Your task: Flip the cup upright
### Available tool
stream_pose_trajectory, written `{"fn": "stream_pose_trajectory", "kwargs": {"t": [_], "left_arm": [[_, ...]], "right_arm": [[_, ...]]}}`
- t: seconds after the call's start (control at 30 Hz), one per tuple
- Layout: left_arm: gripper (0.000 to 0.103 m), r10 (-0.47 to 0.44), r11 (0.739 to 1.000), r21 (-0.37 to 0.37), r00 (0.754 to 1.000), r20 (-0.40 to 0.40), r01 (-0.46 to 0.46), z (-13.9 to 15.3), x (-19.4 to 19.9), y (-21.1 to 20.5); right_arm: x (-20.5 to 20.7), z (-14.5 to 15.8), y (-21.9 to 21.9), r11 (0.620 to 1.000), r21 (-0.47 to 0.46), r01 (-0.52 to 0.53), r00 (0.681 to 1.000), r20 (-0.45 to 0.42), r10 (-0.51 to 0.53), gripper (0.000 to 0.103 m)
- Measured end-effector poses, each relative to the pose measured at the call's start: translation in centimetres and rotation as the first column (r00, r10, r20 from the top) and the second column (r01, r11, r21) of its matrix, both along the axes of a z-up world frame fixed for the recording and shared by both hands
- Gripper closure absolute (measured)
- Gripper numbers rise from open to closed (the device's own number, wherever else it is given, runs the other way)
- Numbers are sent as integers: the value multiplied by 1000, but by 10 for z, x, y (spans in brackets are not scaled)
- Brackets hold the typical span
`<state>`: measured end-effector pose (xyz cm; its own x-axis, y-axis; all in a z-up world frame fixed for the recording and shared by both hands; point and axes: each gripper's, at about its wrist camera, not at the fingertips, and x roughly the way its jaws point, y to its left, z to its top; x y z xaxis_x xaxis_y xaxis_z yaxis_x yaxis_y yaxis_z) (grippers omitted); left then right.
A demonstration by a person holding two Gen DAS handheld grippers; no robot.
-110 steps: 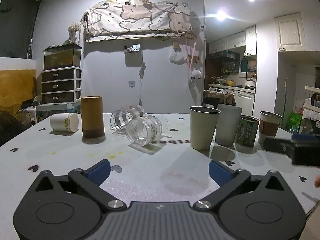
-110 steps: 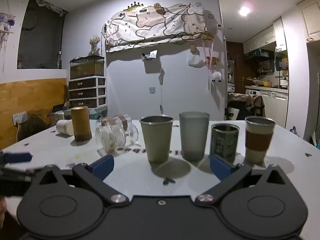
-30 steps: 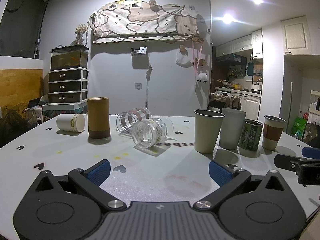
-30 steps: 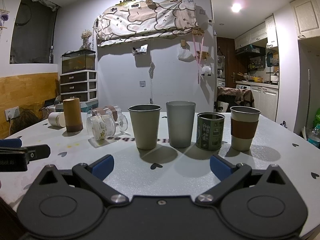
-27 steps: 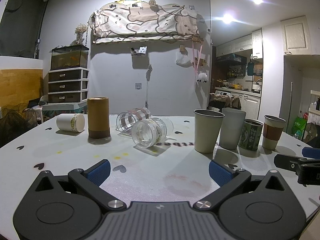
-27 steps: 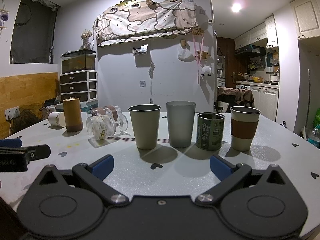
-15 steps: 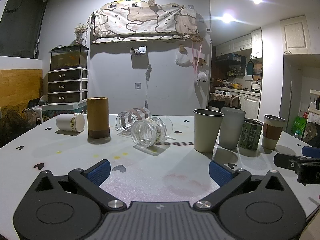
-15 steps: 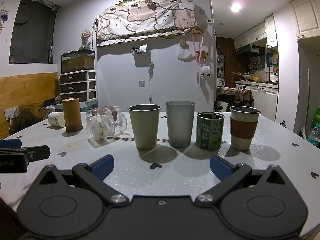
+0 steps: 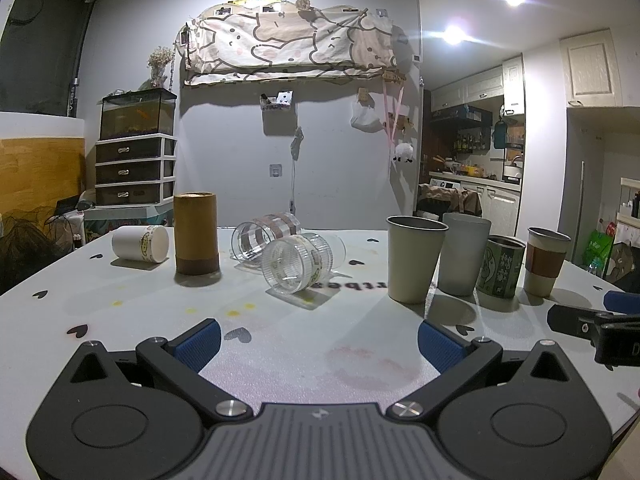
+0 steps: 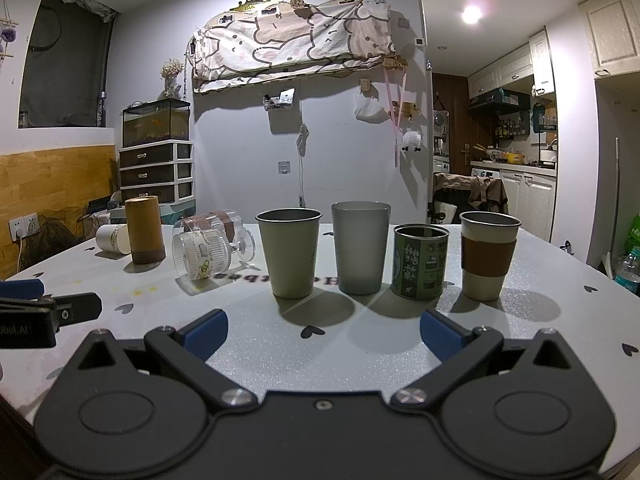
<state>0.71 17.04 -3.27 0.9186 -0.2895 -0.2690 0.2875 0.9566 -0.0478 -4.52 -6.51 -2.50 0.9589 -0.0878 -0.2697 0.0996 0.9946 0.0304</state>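
Two clear plastic cups lie on their sides on the white table: a ribbed one [image 9: 298,266] with its mouth toward me, and a striped one [image 9: 266,234] behind it. A white paper cup [image 9: 140,243] also lies on its side at the far left. The ribbed cup also shows in the right wrist view [image 10: 202,256]. My left gripper [image 9: 318,342] is open and empty, well short of the ribbed cup. My right gripper [image 10: 322,330] is open and empty in front of the upright cups.
A brown cylinder [image 9: 196,238] stands upright left of the clear cups. Several upright cups stand in a row: beige [image 10: 289,252], grey [image 10: 360,246], green printed [image 10: 420,260], and brown-sleeved [image 10: 488,254]. The table edge [image 9: 24,284] curves at left.
Over the last second nothing has visibly changed. Compared with 3.7 seconds ago, both grippers have pulled back slightly from the cups.
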Motion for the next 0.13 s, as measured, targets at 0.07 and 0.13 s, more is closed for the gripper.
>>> {"fn": "stream_pose_trajectory", "kwargs": {"t": [0.07, 0.13], "left_arm": [[0, 0, 1000, 1, 1000, 1, 0, 0, 0, 1], [0, 0, 1000, 2, 1000, -1, 0, 0, 0, 0]], "right_arm": [[0, 0, 0, 1000, 0, 0, 1000, 0, 0, 0], [0, 0, -1, 1000, -1, 0, 1000, 1, 0, 0]]}}
